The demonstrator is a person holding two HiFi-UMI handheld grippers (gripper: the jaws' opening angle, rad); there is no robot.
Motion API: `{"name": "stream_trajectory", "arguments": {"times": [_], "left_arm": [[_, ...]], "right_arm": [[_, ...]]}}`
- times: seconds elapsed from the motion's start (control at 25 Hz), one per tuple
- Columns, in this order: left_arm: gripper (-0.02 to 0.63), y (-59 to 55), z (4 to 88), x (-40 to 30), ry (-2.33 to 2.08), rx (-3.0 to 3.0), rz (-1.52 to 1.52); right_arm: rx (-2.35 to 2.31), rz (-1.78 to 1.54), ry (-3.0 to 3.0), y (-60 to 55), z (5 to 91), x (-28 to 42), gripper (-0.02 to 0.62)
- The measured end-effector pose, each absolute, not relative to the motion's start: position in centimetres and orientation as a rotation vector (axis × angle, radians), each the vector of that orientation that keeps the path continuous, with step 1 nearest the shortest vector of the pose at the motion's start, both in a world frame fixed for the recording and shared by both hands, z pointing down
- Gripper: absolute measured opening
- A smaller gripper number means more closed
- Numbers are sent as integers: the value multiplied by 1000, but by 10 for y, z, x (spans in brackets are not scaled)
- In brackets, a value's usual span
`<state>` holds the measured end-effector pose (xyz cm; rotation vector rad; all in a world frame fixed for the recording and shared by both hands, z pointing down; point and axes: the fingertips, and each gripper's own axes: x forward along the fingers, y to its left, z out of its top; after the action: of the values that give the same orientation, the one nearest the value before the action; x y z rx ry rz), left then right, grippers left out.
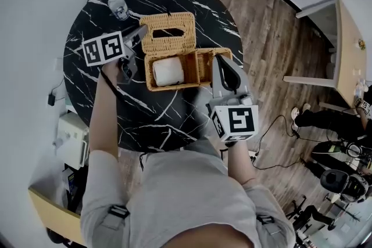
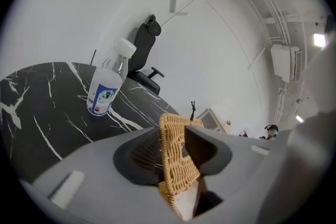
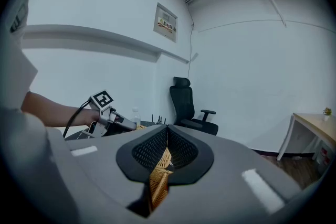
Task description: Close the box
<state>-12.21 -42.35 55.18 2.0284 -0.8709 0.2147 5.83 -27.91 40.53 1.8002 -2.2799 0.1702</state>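
On the black marble table lies a wicker box with a white roll inside. Its wicker lid is folded back flat on the far side. My left gripper is at the lid's left edge. In the left gripper view the lid's rim stands between the jaws, and a gap shows beside it, so the gripper is open. My right gripper is shut on the box's right wall; the pads meet on the thin wicker.
A clear water bottle stands on the table beyond the lid, to its left. A dark office chair is by the white wall. A wooden desk stands to the right, and cables lie on the wood floor near my right side.
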Motion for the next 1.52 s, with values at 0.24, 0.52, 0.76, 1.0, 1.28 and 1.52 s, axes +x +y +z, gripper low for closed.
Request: {"name": "stream_trajectory", "arguments": {"times": [0.24,0.52,0.76,1.0,1.28,1.52], "left_arm": [[204,-412,527,-122,-893,2088,230],[204,-394,507,-122,-927,2125,233],[198,-375,495,-123,-956,2138,217],[197,-356,489,-125,-988,2143,218],[196,-331,487,-128,-1007,2139,203],[194,-308,495,-122,-1002,2130,225]], "right_arm": [[1786,148,-2322,-275,394,57,5],[1763,130,-2367,-265,384,57,5],[1746,117,-2399,-254,375,58,5],[1725,100,-2435,-242,369,59,5],[1695,86,-2468,-227,365,58,5],[1680,72,-2486,-213,360,60,5]]}}
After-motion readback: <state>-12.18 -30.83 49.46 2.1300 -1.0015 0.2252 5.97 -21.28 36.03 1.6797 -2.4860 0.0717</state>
